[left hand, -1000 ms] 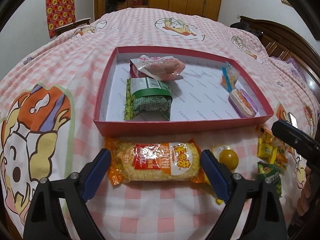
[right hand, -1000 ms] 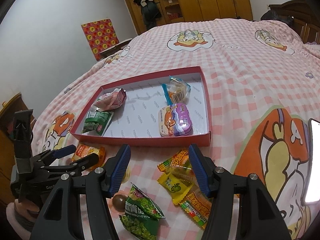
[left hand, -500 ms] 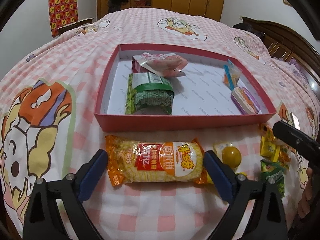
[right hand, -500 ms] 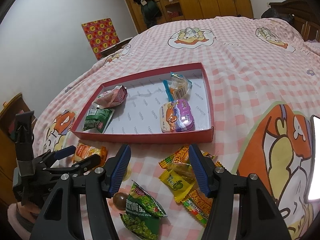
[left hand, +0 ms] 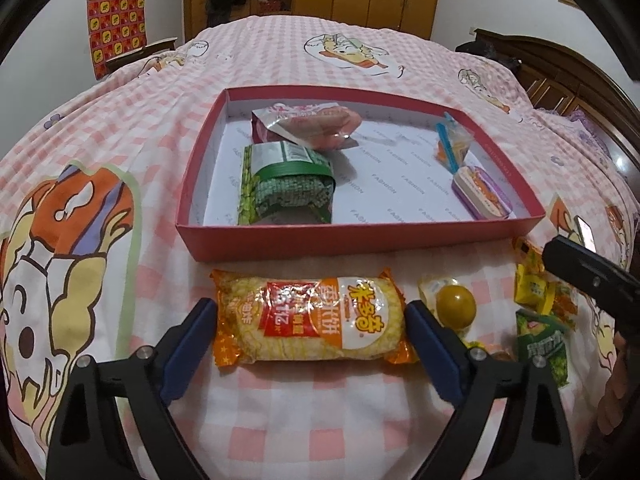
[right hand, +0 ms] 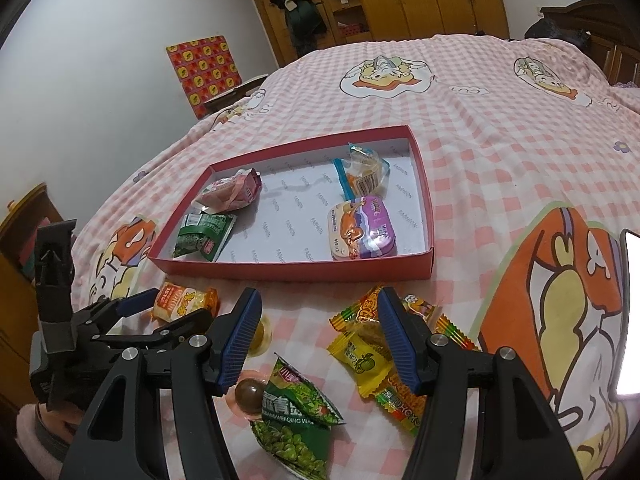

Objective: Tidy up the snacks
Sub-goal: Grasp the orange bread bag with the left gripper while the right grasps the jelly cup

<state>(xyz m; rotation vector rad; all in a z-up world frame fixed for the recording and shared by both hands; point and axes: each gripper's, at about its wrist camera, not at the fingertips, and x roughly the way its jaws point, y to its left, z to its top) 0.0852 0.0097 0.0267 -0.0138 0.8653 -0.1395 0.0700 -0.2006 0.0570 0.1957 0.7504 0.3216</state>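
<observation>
Left tool (left hand: 310,332) wide apart, straddling rice cracker pack (left hand: 310,320), right tool (right hand: 316,340) apart, holding nothing

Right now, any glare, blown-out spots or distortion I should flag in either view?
Left wrist view: glare on the rice cracker pack; box edges bow from fisheye, corners vignetted. Right wrist view: a screen at the right edge is blown out white; the print on the pea bag stays readable.

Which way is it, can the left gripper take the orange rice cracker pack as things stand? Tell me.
Probably yes. The left gripper is open, its blue pads flanking the rice cracker pack lengthwise on the bedspread. Nothing lies between; the yellow ball candy sits just outside.
</observation>
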